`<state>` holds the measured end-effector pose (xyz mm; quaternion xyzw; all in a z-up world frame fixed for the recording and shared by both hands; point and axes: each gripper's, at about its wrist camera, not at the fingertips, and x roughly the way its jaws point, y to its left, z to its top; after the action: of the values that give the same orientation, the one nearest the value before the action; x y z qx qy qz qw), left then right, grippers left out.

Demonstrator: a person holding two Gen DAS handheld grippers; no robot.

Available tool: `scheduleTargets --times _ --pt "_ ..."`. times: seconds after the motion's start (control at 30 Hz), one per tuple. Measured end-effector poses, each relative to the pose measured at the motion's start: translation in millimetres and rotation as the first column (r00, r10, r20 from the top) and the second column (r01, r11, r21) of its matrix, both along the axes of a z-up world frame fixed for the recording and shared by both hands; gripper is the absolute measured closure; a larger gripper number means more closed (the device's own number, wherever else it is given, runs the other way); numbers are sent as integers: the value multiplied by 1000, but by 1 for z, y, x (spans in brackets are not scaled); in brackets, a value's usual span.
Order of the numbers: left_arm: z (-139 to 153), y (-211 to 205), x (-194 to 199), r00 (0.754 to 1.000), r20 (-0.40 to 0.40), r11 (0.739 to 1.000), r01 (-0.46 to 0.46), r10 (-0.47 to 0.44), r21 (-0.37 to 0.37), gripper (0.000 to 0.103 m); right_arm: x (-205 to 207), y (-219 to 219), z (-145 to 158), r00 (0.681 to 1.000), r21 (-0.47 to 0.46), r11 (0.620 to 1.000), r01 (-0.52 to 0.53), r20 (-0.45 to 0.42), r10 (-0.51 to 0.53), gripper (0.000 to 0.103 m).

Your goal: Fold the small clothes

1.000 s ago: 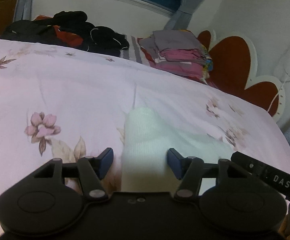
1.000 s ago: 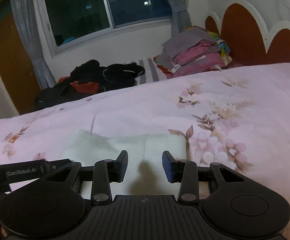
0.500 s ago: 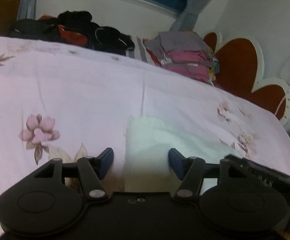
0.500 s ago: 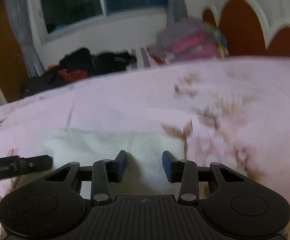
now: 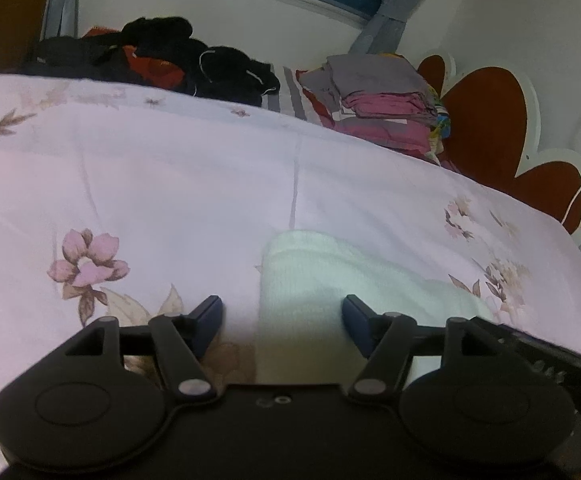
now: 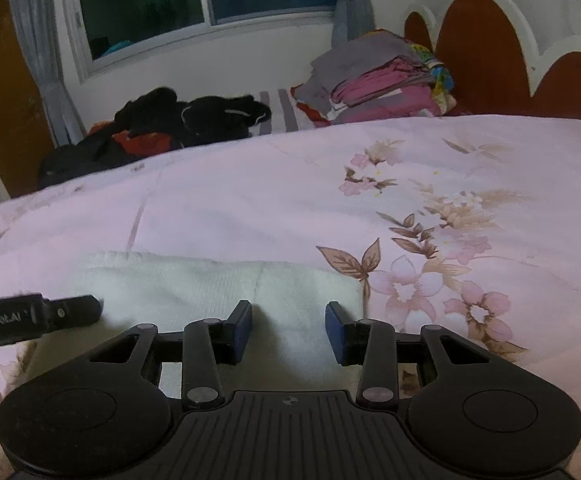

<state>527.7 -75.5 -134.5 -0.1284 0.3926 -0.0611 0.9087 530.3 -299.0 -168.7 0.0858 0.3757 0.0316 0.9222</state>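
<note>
L gripper point(image 5: 282, 314) jaws wide apart, nothing held, at near edge of white cloth point(image 5: 310, 280). R gripper point(image 6: 288, 326) likewise spread, empty. Cloth flat on floral bedspread point(image 5: 170, 184).

White garment point(image 6: 218, 292): soft ribbed knit cloth, matt. Bedspread point(image 5: 194, 184): smooth cotton-like cloth, floral-printed, faintly creased. Left gripper point(image 5: 282, 316) and right gripper point(image 6: 289, 326): matt black plastic, blue rubbery pads, dull metal pivot pins. Headboard point(image 6: 486, 52): smooth, painted finish.
</note>
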Motion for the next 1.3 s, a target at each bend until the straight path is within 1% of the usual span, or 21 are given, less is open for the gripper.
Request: scheduleTargets --times 0.13,0.23,0.43,0.53,0.57,0.63,0.67,0.7,0.77,0.83,0.9,1.0,1.07,1.17,1.23,1.3 --pt "9 -1 -10 1000 23 1000 5 -5 11 39 -21 0 17 999 -14 1000 -11 42 11 64" --pt "17 -4 -25 999 36 1000 16 -16 13 39 -39 3 25 997 -25 999 -41 58 43 64" --pt "23 -3 -56 998 35 998 58 -59 12 39 -79 15 32 991 -75 992 -97 81 103 64" --pt "21 -2 -77 996 33 996 83 -84 31 39 -98 25 31 985 -114 984 -140 85 150 64" --pt "19 -2 -83 996 28 995 89 -90 36 39 -103 26 29 983 -120 981 -153 81 163 65" --pt "14 0 -94 995 12 994 98 -99 43 39 -115 31 26 981 -133 976 -172 71 183 72" --pt "11 1 -98 994 2 993 105 -105 45 39 -121 32 24 980 -134 975 -178 68 189 72" --pt "7 2 -102 994 -7 993 105 -105 50 36 -126 33 22 979 -137 973 -186 62 196 72" --pt "1 3 -107 994 -29 993 108 -107 49 36 -137 37 15 976 -157 966 -204 44 213 72" --pt "-3 5 -113 993 -32 992 112 -110 57 36 -142 38 1 977 -169 962 -213 -4 215 72" --pt "-5 7 -119 993 -38 991 116 -114 60 36 -143 29 -10 981 -144 971 -192 -40 189 72" --pt "-3 10 -129 992 -41 990 121 -118 71 36 -149 22 -3 986 -126 978 -167 -44 162 72" --pt "-4 12 -136 992 -46 990 120 -117 68 36 -158 20 2 985 -102 980 -170 -33 168 72" --pt "-5 12 -147 991 -48 988 132 -128 79 36 -170 22 -7 981 -128 973 -190 -74 181 72" --pt "-5 12 -150 990 -49 987 138 -134 86 36 -174 17 -11 985 -111 980 -163 -68 156 72" --pt "-3 13 -150 990 -59 987 136 -131 82 37 -173 13 -5 989 -79 988 -133 -82 127 72"
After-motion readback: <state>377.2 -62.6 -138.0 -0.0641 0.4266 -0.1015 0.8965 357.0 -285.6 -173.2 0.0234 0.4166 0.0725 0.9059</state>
